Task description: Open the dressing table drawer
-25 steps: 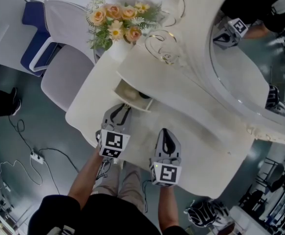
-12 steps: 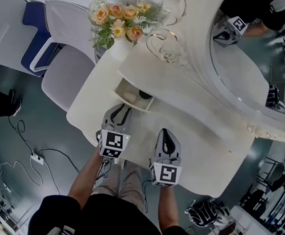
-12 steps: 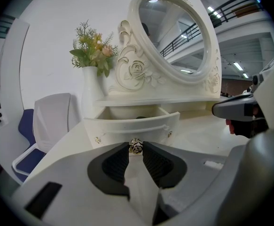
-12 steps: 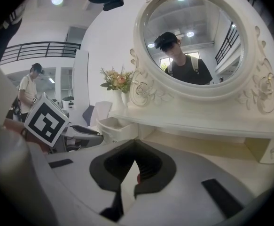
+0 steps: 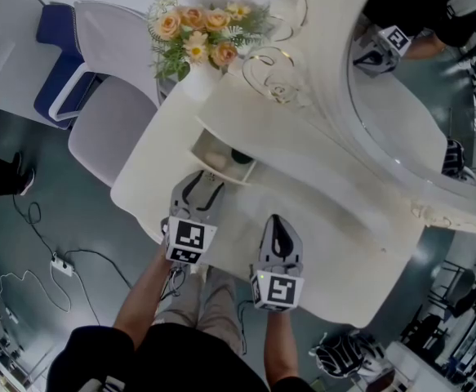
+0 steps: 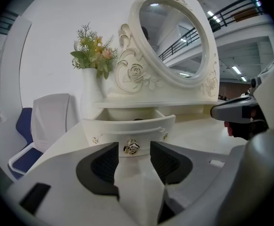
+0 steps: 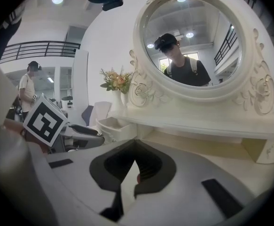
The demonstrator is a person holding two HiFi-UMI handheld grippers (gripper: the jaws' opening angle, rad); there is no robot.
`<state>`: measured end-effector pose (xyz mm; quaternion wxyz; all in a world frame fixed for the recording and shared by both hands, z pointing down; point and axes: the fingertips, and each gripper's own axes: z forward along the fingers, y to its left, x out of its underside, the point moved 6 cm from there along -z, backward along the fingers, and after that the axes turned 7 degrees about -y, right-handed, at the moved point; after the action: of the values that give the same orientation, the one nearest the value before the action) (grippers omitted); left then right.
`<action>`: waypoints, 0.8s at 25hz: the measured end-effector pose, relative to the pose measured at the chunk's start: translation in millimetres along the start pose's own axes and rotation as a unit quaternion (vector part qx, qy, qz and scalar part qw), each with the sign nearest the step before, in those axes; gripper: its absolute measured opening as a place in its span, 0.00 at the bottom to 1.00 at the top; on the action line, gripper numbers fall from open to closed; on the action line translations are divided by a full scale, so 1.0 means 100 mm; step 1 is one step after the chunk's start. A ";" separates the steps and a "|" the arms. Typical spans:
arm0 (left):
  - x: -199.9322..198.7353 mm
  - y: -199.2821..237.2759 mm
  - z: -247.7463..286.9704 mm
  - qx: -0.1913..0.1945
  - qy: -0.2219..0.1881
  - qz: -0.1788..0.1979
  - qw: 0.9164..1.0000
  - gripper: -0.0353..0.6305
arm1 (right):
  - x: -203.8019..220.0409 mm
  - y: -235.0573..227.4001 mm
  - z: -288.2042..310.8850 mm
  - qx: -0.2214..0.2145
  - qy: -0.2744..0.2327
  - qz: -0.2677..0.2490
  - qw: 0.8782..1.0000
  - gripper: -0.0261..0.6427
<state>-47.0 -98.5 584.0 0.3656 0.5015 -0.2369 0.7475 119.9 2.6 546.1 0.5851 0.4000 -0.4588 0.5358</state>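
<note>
Drawer front (image 6: 127,128) of the white dressing table (image 5: 327,251) stood pulled out from under the low shelf, on the table's left side near the vase of flowers (image 5: 195,35), with its inside exposed in the head view. The left gripper (image 5: 203,184) pointed straight at it. Its jaws had just been opening and stood wide apart, with the small gold knob (image 6: 131,146) showing between the dark pads (image 6: 106,163), neither of them pressing on it. The right gripper (image 5: 277,229) hung beside the left one over the bare tabletop, apart from the drawer, its jaws closed together at the tips with nothing held. The oval mirror (image 5: 417,113) rose behind the shelf, and a pale chair (image 5: 111,125) stood left of the table.
</note>
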 end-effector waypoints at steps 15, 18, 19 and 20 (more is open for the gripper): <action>-0.35 -0.01 -0.31 -0.010 -0.024 0.016 1.000 0.34 | -0.33 0.02 -0.17 0.008 -0.022 -0.016 1.000 0.03; -0.49 -0.02 -0.44 -0.010 -0.033 0.023 0.999 0.34 | -0.45 0.02 -0.23 0.010 -0.029 -0.018 0.999 0.03; -0.55 -0.03 -0.48 -0.009 -0.037 0.026 0.999 0.34 | -0.49 0.03 -0.26 0.010 -0.033 -0.019 0.999 0.03; -0.60 -0.05 -0.53 -0.007 -0.041 0.028 0.999 0.33 | -0.54 0.03 -0.29 0.011 -0.037 -0.020 0.999 0.03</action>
<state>-60.0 -76.0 507.8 0.3382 0.5227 -0.2708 0.7342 119.4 16.5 486.7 0.5738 0.4356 -0.4661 0.5136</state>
